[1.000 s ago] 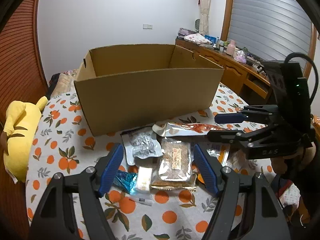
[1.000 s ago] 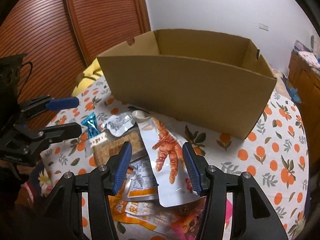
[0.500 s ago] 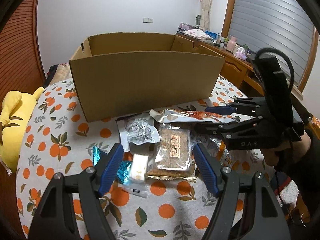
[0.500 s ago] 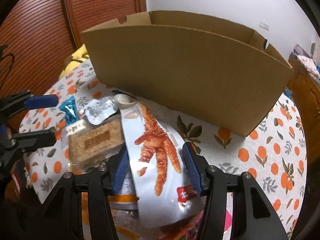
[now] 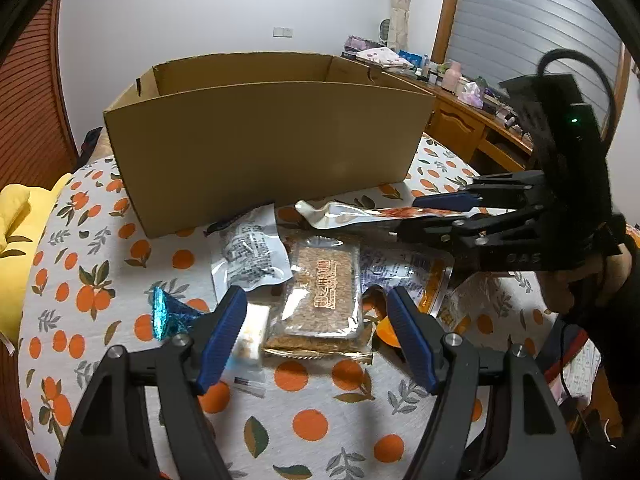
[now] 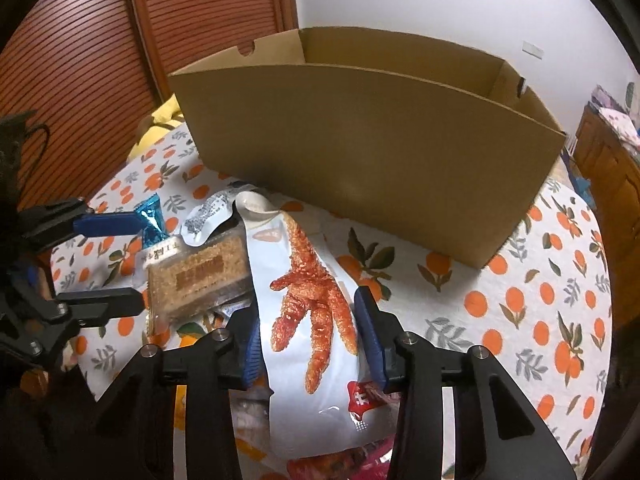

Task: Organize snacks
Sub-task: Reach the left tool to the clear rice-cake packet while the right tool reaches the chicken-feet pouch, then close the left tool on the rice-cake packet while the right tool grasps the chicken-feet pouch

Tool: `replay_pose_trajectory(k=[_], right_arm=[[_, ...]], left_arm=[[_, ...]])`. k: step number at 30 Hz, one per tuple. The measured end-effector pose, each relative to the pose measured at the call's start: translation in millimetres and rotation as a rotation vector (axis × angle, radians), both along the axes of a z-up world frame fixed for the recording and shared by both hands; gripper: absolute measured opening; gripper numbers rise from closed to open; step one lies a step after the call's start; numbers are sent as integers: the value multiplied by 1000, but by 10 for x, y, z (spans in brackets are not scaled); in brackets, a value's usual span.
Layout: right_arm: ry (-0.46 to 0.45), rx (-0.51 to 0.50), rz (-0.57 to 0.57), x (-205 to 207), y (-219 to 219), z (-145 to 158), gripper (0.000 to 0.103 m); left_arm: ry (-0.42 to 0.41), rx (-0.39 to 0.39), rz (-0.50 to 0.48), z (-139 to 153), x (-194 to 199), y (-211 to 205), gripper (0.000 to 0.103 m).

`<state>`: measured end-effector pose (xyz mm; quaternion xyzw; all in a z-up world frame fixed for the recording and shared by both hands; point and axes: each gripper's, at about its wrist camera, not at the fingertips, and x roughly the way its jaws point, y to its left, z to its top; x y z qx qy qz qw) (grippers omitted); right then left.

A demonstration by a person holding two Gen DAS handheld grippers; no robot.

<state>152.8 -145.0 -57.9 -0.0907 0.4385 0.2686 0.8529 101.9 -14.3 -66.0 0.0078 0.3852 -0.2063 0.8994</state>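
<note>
A white pouch printed with a red chicken foot (image 6: 308,308) lies on top of the snack pile. My right gripper (image 6: 308,336) straddles it. Its jaws are closing, both blue pads meet the pouch's long edges, and the pouch bows up between them. From the left wrist view this gripper (image 5: 408,218) comes in from the right with the pouch (image 5: 352,214) in it. My left gripper (image 5: 316,336) hangs open over a clear packet holding a brown bar (image 5: 324,288), touching nothing. The open cardboard box (image 5: 264,144) stands behind the pile.
A grey foil packet (image 5: 248,252), a blue wrapper (image 5: 168,312), a small white sweet (image 5: 252,328) and orange-printed packets (image 5: 424,280) lie on the orange-print tablecloth (image 5: 320,420). A yellow plush (image 5: 20,232) sits at the left, a cluttered wooden dresser (image 5: 460,120) behind.
My right gripper dropped onto the chicken-foot pouch and its jaws narrowed against it. The left gripper sank slightly toward the brown bar packet, its jaws as wide as before.
</note>
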Motion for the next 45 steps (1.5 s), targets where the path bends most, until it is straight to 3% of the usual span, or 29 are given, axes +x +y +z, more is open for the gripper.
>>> replay_pose_trajectory(k=[4, 7, 14, 23, 31, 40, 45], right_arm=[[-4, 17, -27, -36, -186, 73, 33], [-1, 27, -44, -30, -286, 84, 21], [25, 68, -68, 39, -434, 31, 21], [44, 94, -78, 61, -481, -36, 21], [45, 118, -88, 77, -549, -26, 23], [28, 104, -107, 123, -585, -6, 27], [23, 80, -89, 164, -539, -20, 27]], left_arm=[[4, -4, -18, -11, 48, -60, 72], [14, 1, -43, -29, 108, -133, 64], [64, 47, -85, -152, 258, -277, 53], [74, 85, -84, -168, 268, -282, 53], [134, 49, -61, -242, 329, -145, 56], [130, 65, -48, -292, 423, -301, 58], [105, 60, -43, -308, 417, -296, 46]])
